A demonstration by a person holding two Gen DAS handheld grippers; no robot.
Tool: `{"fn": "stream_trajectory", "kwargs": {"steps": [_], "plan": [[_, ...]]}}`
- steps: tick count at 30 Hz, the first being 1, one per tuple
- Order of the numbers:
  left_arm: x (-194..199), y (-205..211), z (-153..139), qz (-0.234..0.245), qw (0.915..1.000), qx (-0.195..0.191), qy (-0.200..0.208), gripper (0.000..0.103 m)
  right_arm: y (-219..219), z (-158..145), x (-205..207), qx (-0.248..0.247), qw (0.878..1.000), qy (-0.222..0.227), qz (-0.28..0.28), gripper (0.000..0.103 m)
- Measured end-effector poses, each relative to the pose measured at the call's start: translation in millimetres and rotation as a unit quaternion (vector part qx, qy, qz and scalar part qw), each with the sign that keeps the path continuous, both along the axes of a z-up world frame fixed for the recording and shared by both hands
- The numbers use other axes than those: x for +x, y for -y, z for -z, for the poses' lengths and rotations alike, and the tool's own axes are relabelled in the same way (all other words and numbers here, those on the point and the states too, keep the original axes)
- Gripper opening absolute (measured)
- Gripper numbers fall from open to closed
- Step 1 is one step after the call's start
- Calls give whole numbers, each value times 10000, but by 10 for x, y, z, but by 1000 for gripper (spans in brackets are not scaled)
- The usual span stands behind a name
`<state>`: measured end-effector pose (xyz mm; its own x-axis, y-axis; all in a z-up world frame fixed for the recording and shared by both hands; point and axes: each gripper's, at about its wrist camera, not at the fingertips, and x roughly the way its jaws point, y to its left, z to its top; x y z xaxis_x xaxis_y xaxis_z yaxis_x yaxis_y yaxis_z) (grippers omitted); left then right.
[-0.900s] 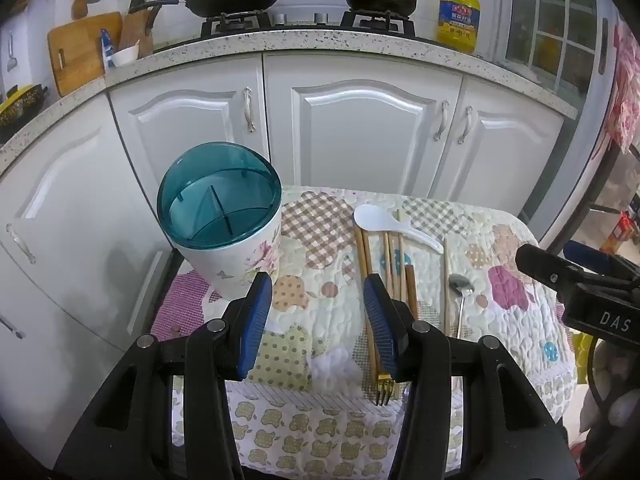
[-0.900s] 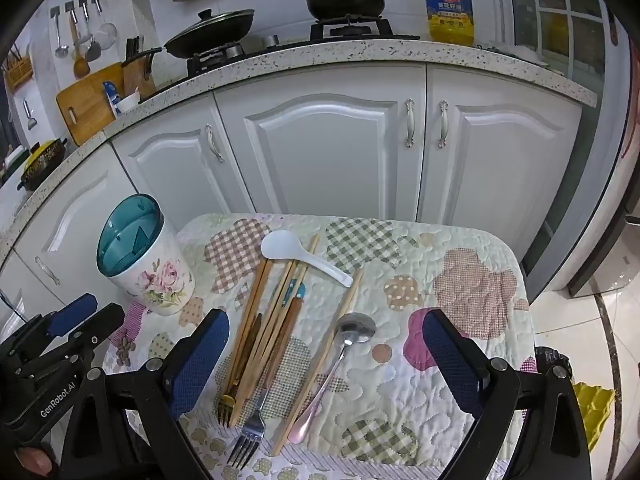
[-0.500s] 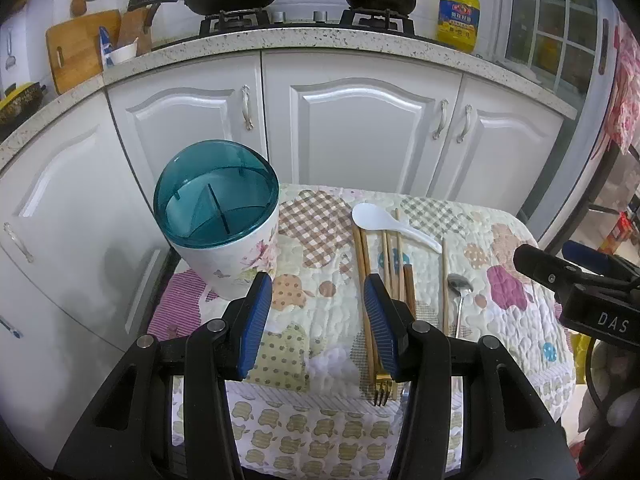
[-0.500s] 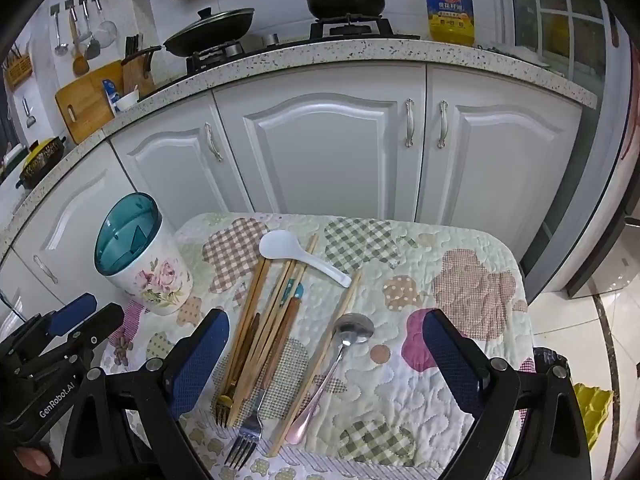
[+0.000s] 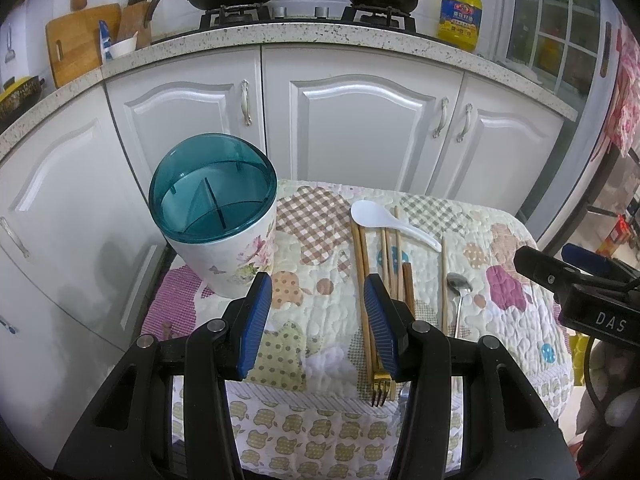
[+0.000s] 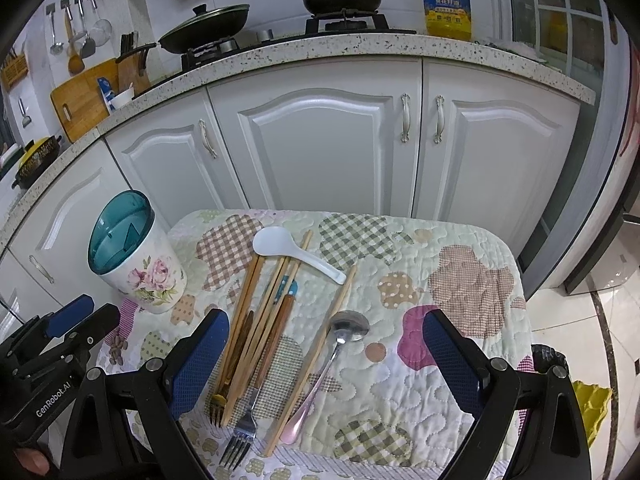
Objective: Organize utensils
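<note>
Teal-rimmed white holder [image 6: 136, 264] with pink roses; beside it a patchwork gingham-and-dot quilt [image 6: 460, 280], white spoon [image 6: 276, 242], brown chopsticks [image 6: 256, 320].

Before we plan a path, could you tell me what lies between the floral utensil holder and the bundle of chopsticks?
Only bare quilted cloth separates the utensil holder from the chopsticks, as the right wrist view shows.

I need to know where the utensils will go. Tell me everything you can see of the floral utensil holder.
The utensil holder is a round white container printed with pink flowers, fitted with a translucent teal insert whose rim rises above the white wall. Dividers split the inside into compartments, and no utensils show in it. It stands upright at the left edge of the quilted cloth, apart from the chopsticks. Neither gripper touches it.
</note>
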<state>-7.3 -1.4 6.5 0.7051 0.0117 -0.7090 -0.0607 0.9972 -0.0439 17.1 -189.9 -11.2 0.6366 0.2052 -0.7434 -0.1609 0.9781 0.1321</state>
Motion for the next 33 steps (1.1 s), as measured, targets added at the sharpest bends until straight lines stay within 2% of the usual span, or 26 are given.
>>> {"fn": "stream_trajectory", "kwargs": {"steps": [14,33], "plan": [[46,11,67,-16,9999,-63,-77,47,30,58,32,139,9996,-256,32,96],[106,31,191,2,9997,-100,-223,47,74,159,78,101,9995,-282,46,96]]}}
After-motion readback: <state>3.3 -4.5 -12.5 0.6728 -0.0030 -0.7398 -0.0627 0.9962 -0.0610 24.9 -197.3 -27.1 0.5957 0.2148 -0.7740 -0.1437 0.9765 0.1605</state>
